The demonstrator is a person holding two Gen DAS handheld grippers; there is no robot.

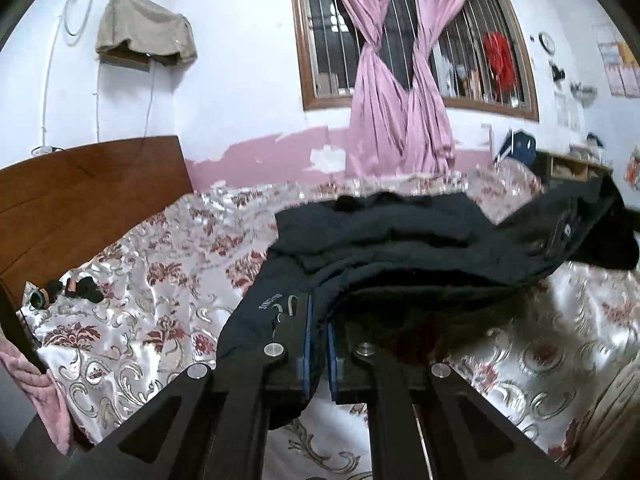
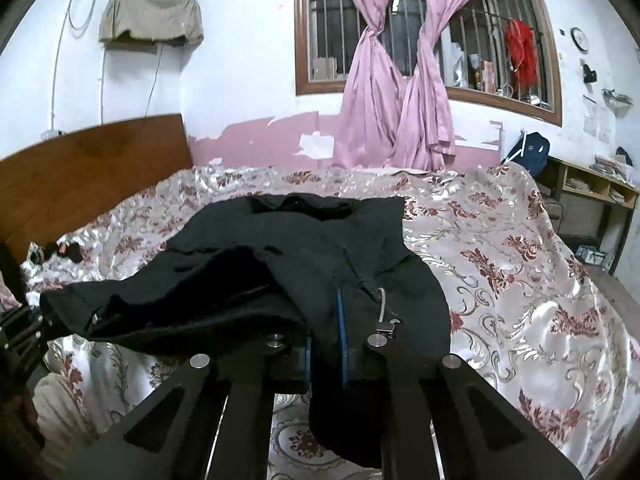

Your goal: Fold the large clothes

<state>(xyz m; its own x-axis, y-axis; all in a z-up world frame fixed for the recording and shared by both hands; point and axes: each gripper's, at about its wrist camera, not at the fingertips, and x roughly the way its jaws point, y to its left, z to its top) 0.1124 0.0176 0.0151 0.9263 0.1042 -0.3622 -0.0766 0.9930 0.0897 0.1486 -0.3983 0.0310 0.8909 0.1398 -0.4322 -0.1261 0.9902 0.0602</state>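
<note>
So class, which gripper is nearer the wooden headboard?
Left. The left gripper, shut on the black garment, holds the end toward the headboard; the right gripper grips the garment's other end, farther from it.

Floral bedspread [image 2: 520, 260], wooden headboard [image 1: 80, 200], pink curtains [image 1: 400, 100] before barred window [image 2: 500, 40].

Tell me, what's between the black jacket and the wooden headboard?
Only flowery bedspread fills most of it. Near the headboard, some small dark things lie apart from the black jacket. Both wrist views show this.
</note>
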